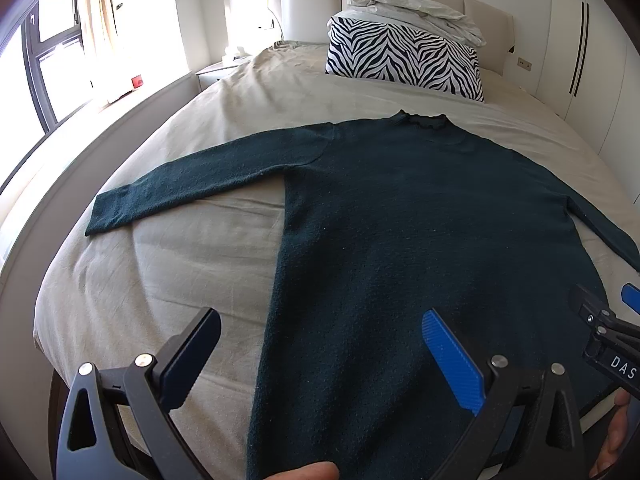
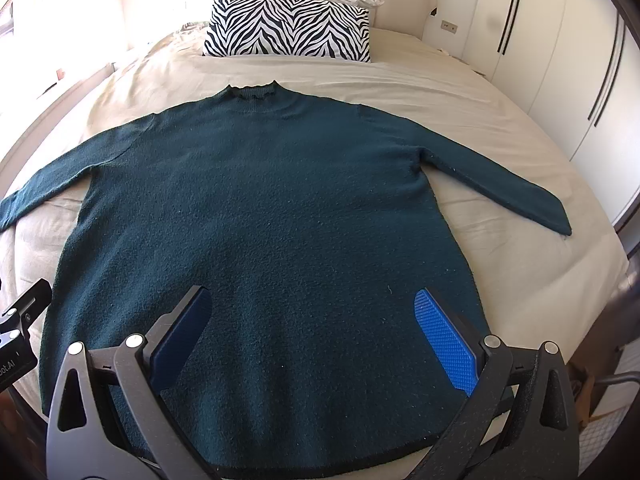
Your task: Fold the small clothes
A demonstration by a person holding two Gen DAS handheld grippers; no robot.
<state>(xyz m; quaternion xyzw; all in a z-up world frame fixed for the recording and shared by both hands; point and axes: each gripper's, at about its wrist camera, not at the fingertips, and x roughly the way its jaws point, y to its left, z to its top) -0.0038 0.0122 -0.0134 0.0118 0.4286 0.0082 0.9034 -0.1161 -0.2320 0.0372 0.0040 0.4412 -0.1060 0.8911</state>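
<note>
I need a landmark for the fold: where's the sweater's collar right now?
In the right wrist view the collar sits at the sweater's far end, top centre, pointing toward the zebra pillow by the headboard, with bare sheet between them.

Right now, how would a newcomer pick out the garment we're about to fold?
Start at the bed with the zebra-striped pillow by its headboard. Below that pillow lies the dark teal sweater, flat with both sleeves spread: the only dark thing on the beige sheet.

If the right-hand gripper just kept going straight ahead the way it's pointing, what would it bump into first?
Most likely the dark green sweater spread flat on the bed: the open right gripper looks straight over it. How far above the fabric it sits is unclear.
</note>
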